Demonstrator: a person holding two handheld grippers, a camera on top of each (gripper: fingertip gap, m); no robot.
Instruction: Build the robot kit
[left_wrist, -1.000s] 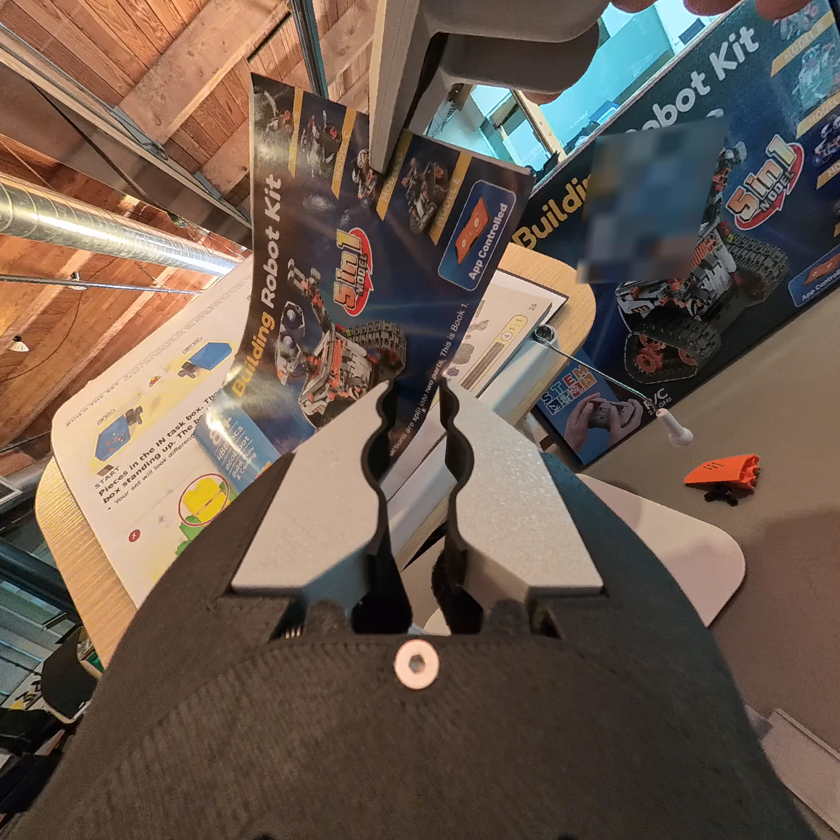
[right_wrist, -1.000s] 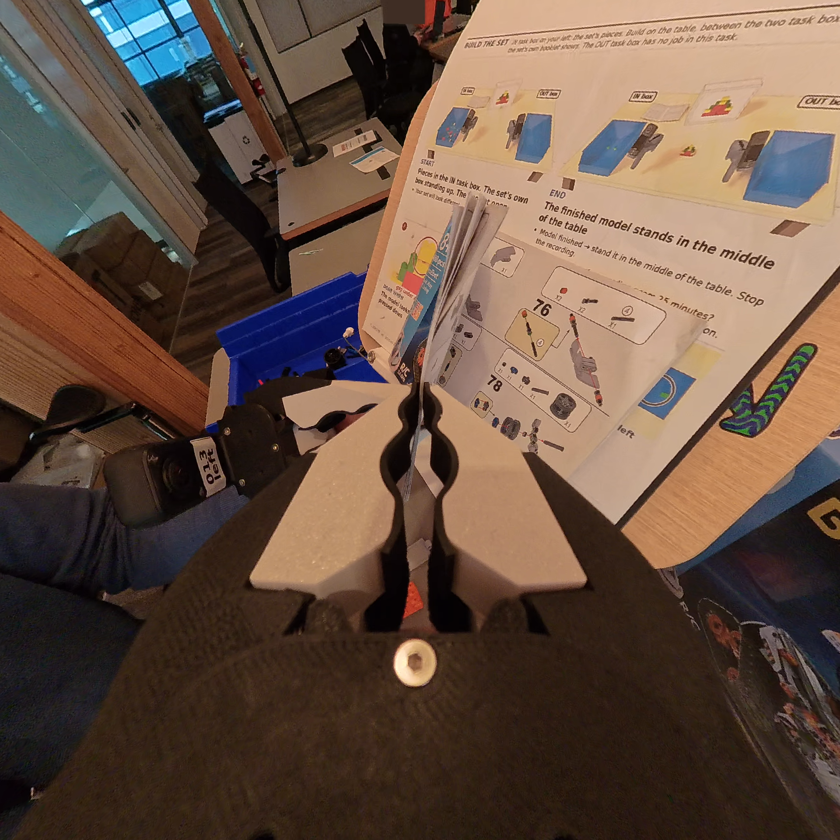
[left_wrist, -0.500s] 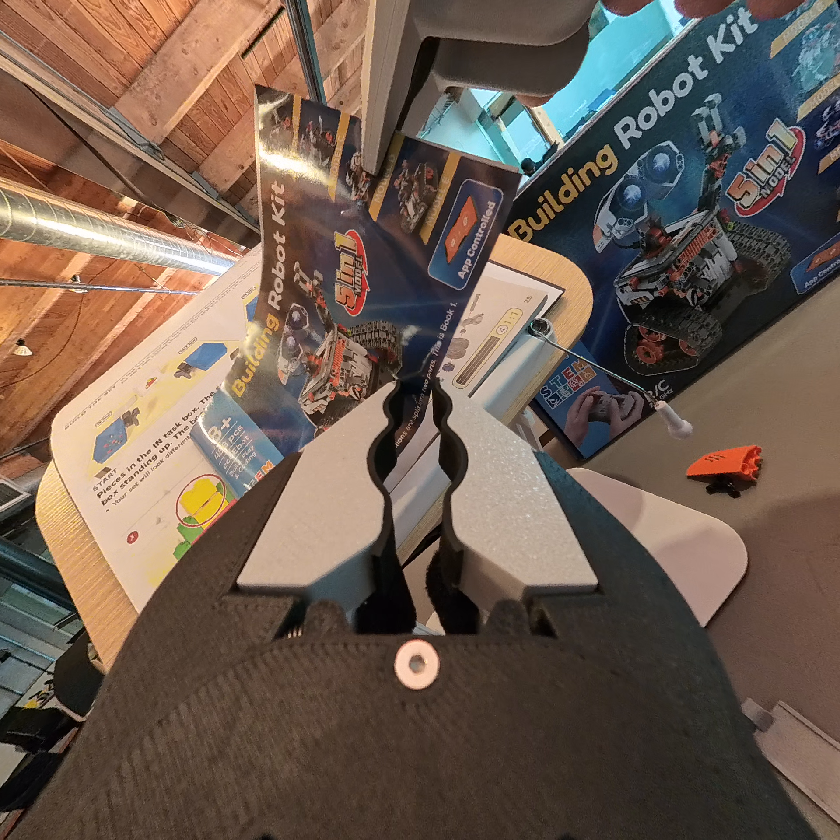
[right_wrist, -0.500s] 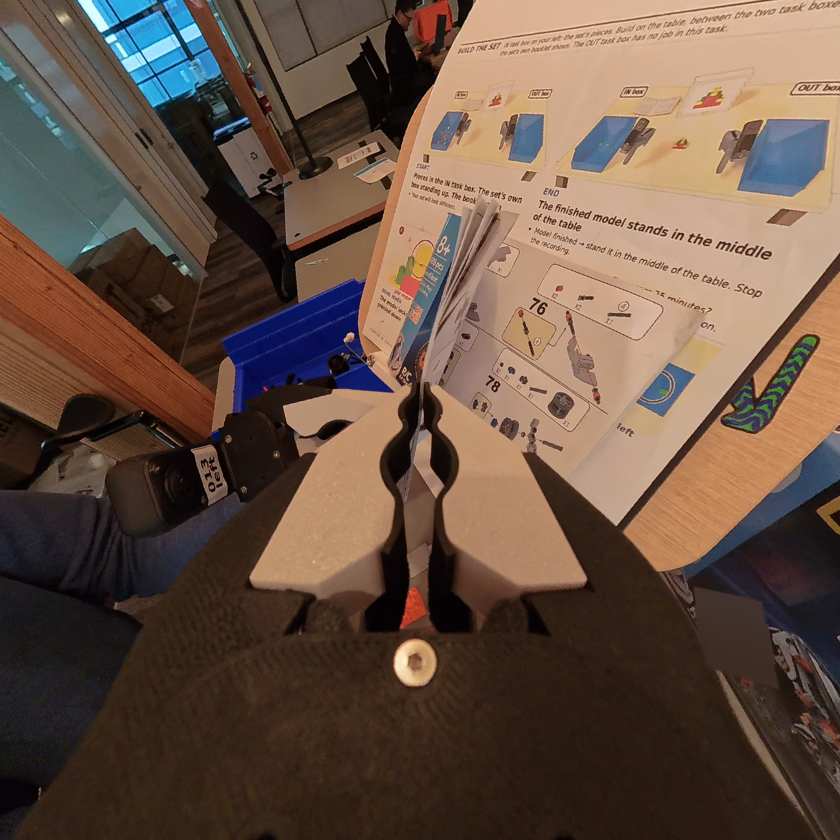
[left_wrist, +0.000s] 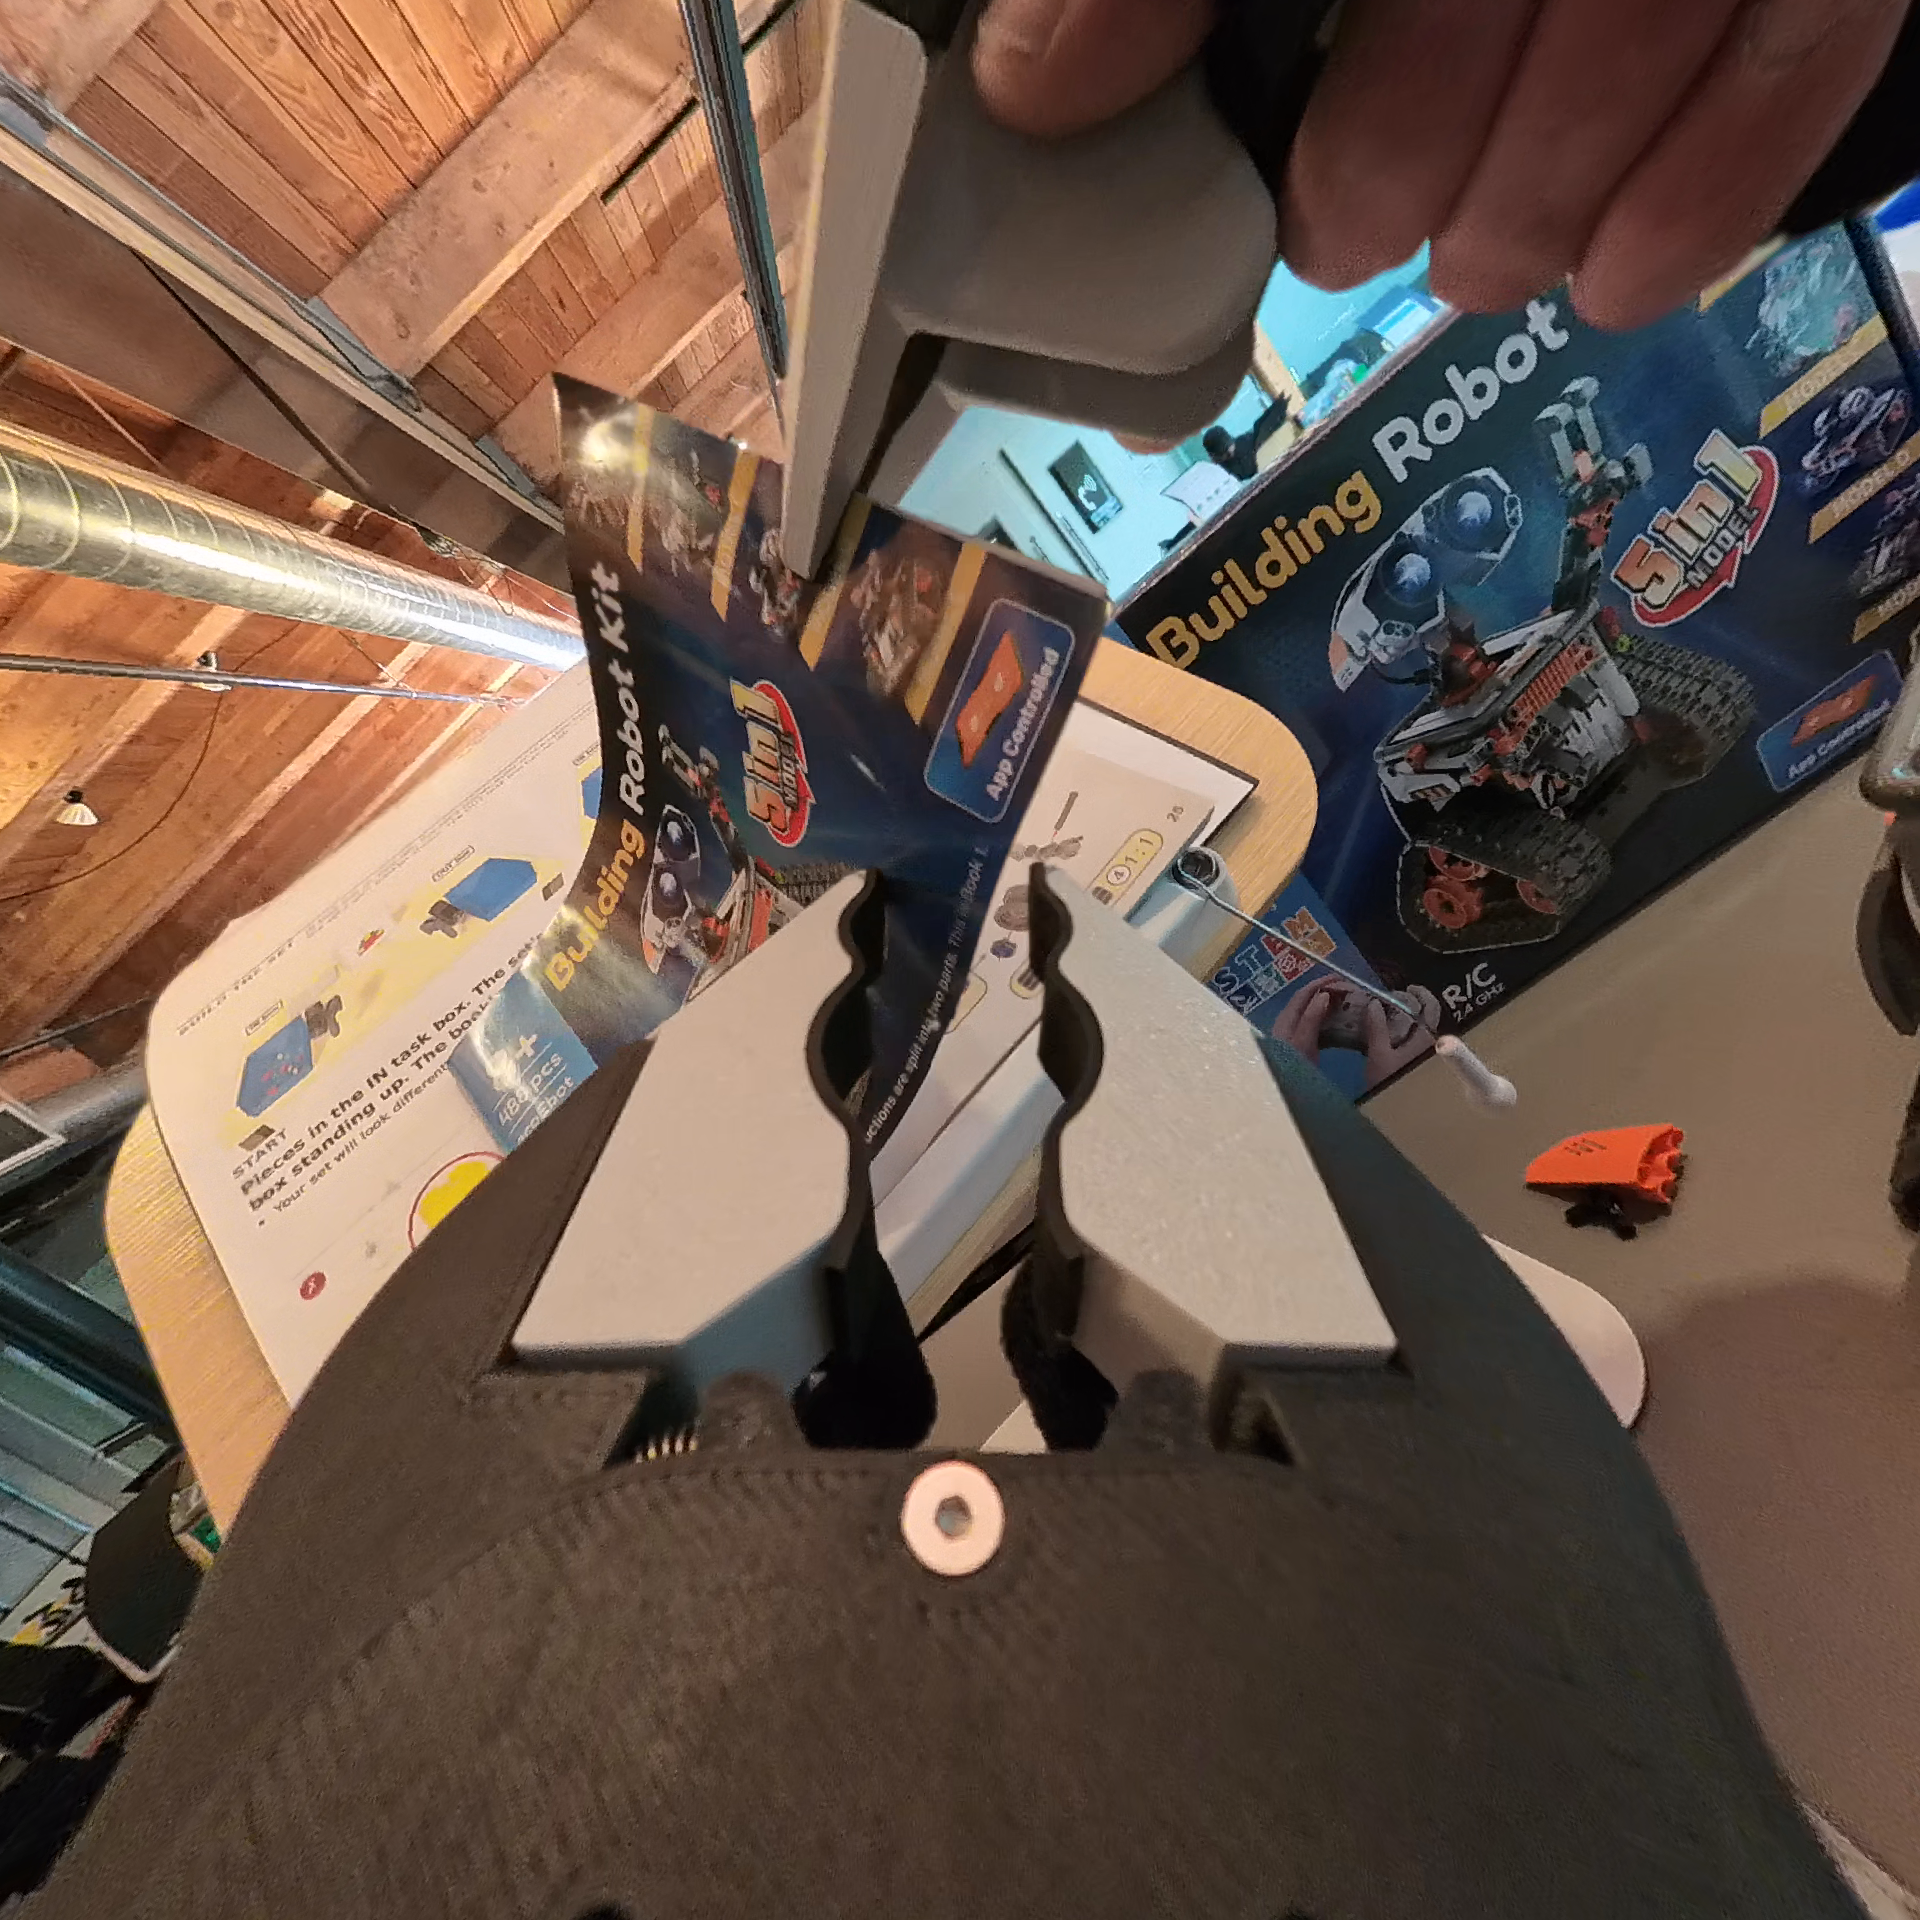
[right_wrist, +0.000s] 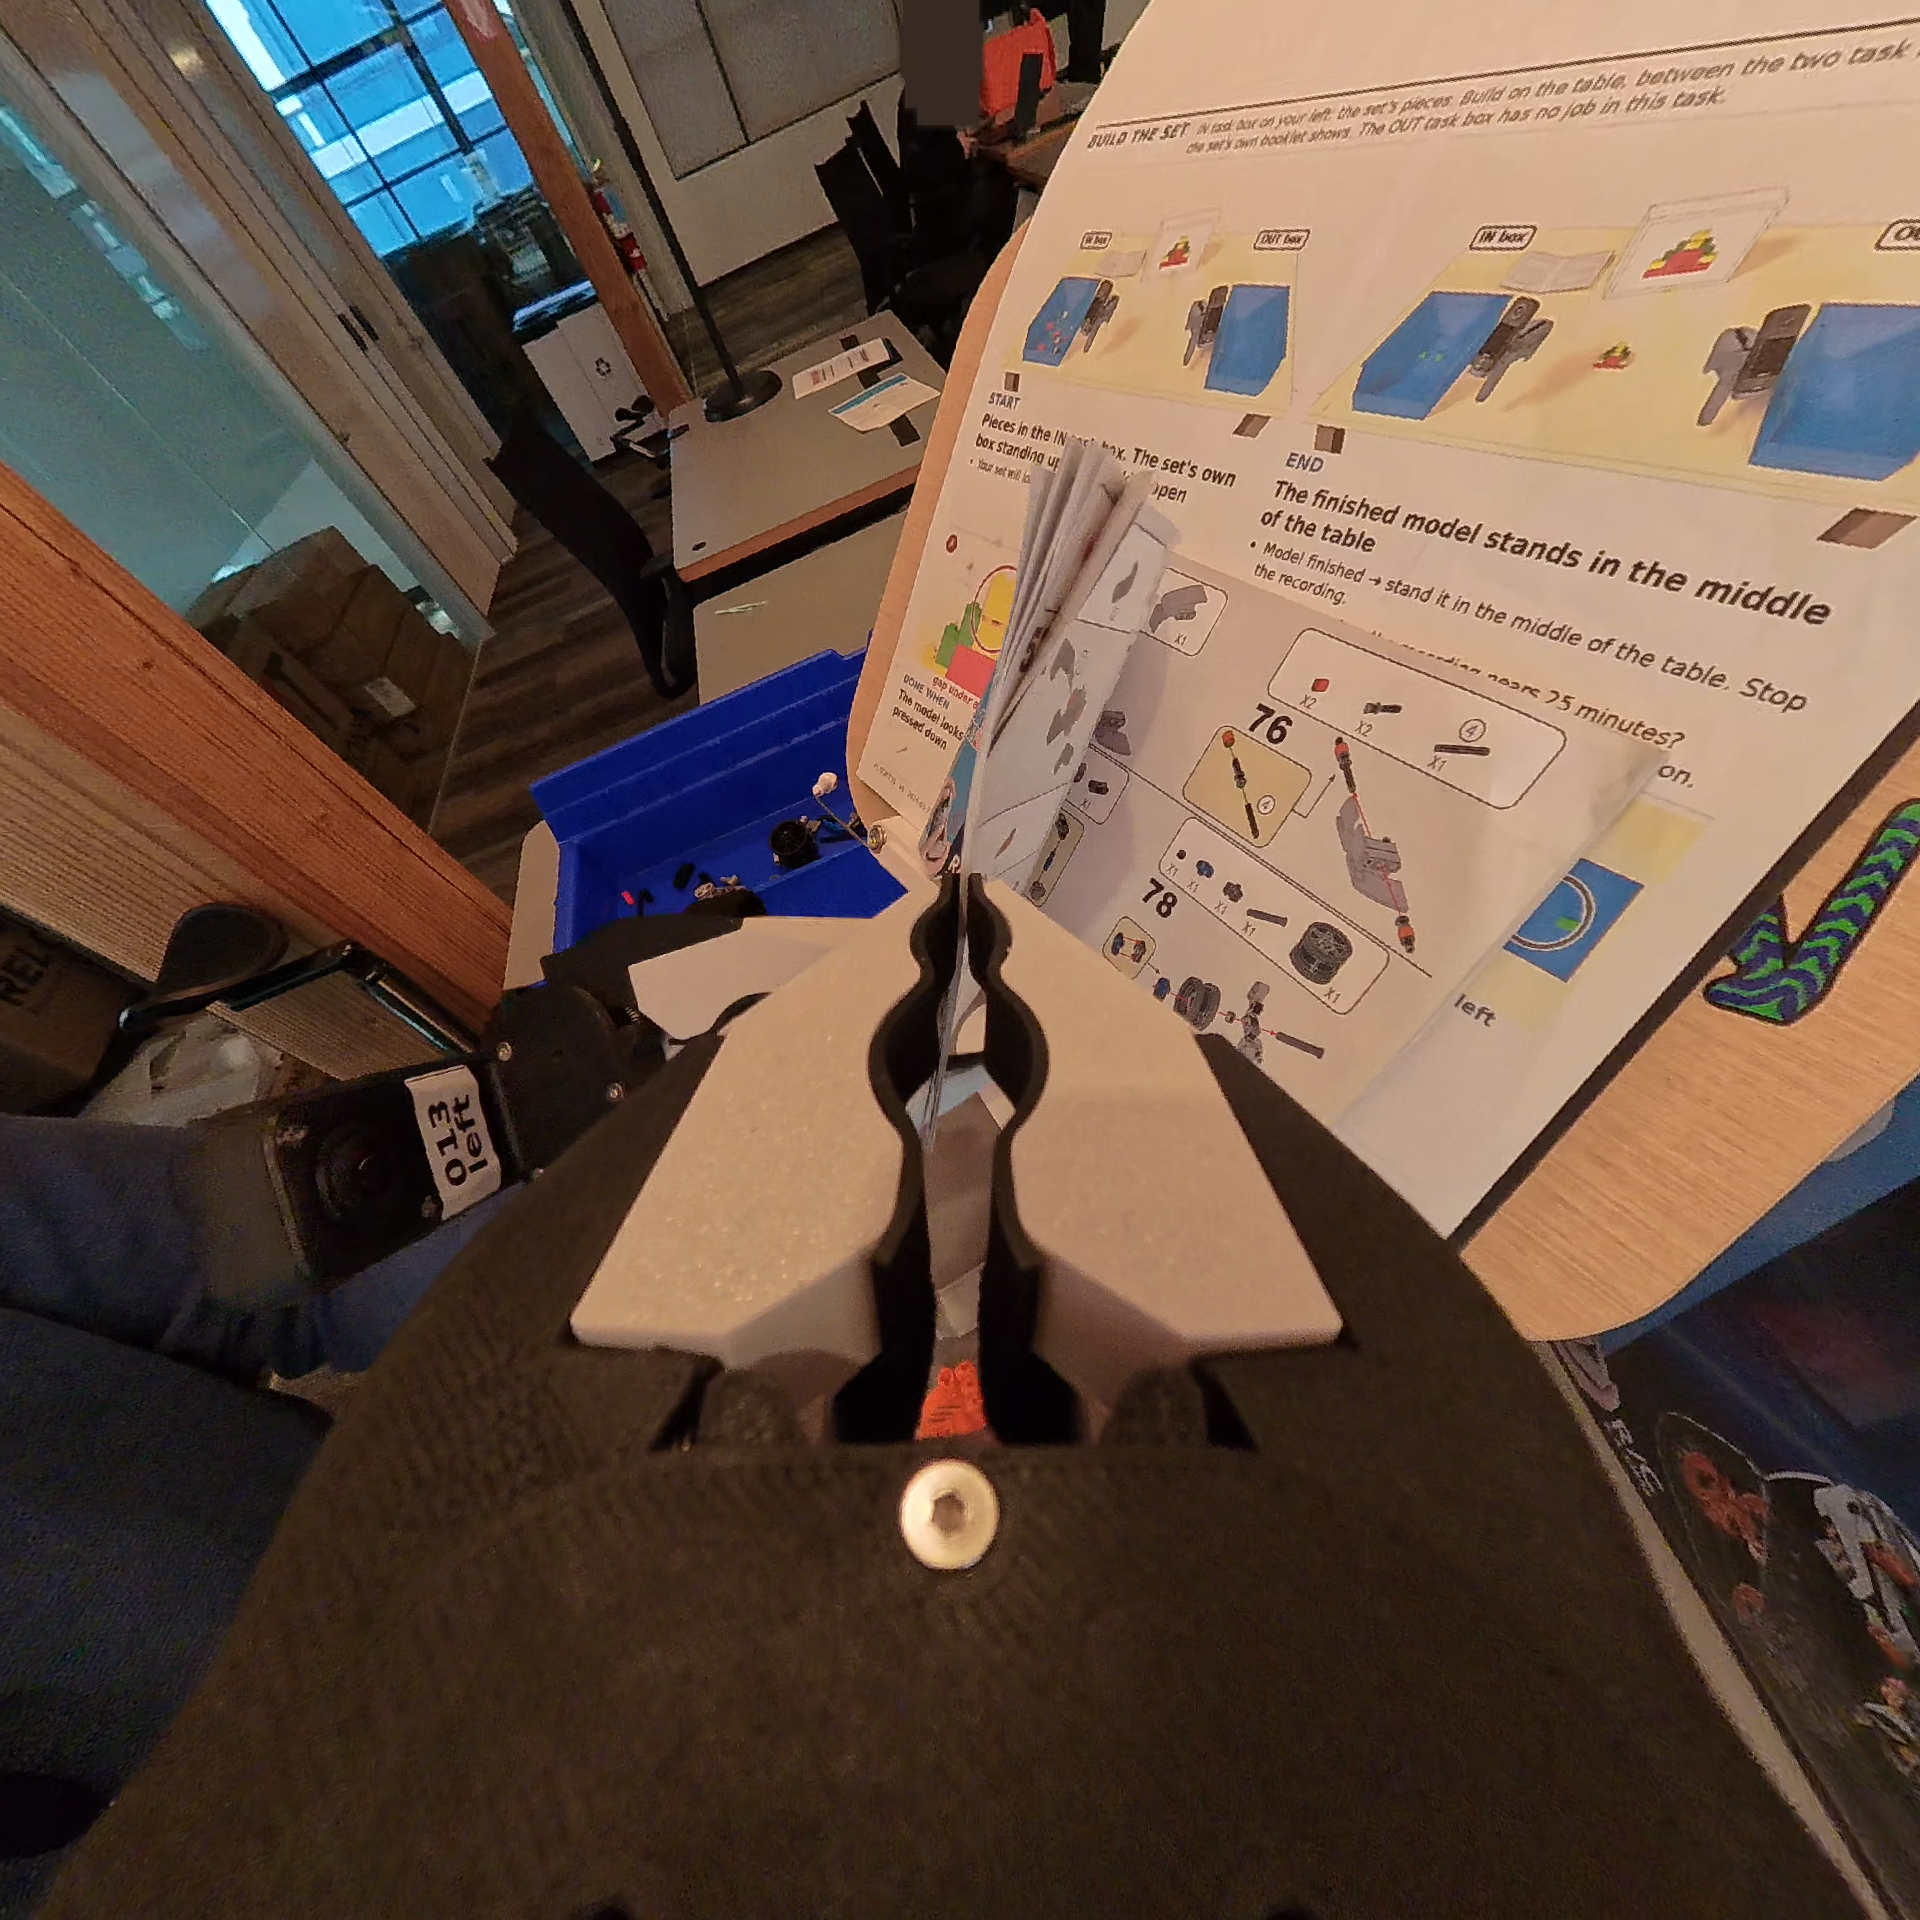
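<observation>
A robot-kit instruction booklet (left_wrist: 831, 727) with a dark blue cover stands open against a wooden board. My right gripper (right_wrist: 961, 883) is shut on the edge of the booklet's cover and front pages (right_wrist: 1060, 644), which fan out above its tips. It shows at the top of the left wrist view (left_wrist: 821, 520), pinching the cover's top edge, with a hand behind it. My left gripper (left_wrist: 951, 883) is open. The cover's lower edge hangs between its jaws, close to the left finger. The left gripper also shows in the right wrist view (right_wrist: 665, 977).
The board carries a printed instruction sheet (right_wrist: 1558, 416). A blue bin (right_wrist: 707, 810) with small parts stands to its left. The kit box (left_wrist: 1558, 675) stands behind the table. An orange part (left_wrist: 1600, 1158) lies on the grey table, near a thin rod with a white tip (left_wrist: 1475, 1081). Left tips to right tips: about 6 cm.
My left gripper's jaws have spread apart and let go of the cover. My right gripper keeps its hold on the cover and now sits closer in the left wrist view.
</observation>
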